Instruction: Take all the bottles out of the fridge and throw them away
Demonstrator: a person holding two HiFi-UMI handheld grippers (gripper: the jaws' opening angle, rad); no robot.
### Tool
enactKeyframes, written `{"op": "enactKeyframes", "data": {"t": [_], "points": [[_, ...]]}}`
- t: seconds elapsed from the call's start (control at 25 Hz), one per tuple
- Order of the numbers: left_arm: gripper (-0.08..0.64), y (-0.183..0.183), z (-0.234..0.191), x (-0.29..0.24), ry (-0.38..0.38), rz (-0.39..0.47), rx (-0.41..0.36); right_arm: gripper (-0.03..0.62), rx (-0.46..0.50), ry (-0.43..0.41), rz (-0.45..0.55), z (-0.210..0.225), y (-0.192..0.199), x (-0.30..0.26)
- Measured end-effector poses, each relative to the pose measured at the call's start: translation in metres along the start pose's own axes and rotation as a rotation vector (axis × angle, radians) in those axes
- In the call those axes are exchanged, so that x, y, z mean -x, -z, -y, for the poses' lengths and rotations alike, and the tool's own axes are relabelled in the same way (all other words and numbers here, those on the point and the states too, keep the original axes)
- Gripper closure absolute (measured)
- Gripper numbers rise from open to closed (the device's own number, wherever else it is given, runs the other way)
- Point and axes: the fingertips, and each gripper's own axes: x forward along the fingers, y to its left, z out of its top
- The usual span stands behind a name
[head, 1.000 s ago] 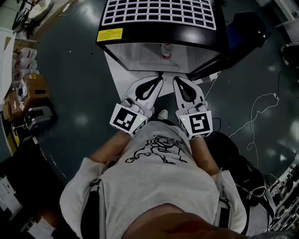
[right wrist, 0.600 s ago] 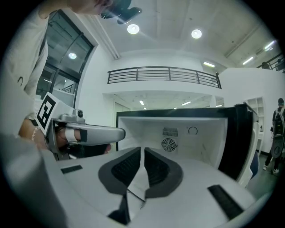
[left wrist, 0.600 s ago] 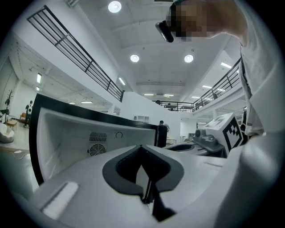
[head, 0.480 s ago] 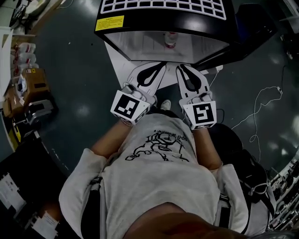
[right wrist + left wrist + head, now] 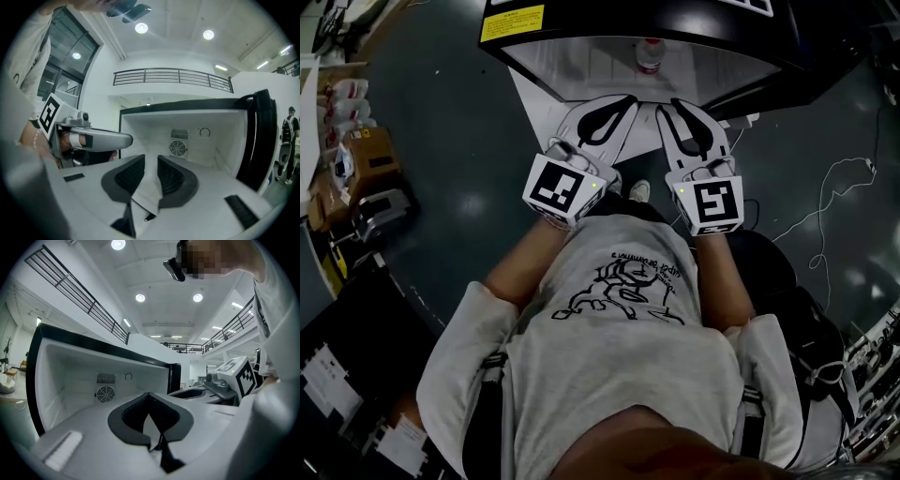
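Bottle (image 5: 650, 54) ahead of right gripper (image 5: 682, 109)

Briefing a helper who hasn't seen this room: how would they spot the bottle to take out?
Find the black fridge standing open at the top of the head view. In its white compartment, near the middle, stands one small bottle. It is the only thing seen in there, pale with a reddish band.

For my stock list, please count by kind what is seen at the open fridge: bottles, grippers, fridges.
Bottle: 1
Grippers: 2 (left gripper shut; right gripper, jaws have just been opening, nothing between them)
Fridge: 1
Total: 4
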Motion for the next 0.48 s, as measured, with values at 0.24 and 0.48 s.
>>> {"op": "enactKeyframes", "data": {"t": [0.24,0.48], "points": [[0.551,0.013,-0.011,-0.007,-0.015,-0.012,-0.006,0.524,0.017,0.008,-0.012,0.006,0.015,-0.012],[0.551,0.023,-0.018,-0.014,-0.027,-0.025,-0.013,0.508,0.032,0.012,-0.015,0.012,0.025,-0.021]]}}
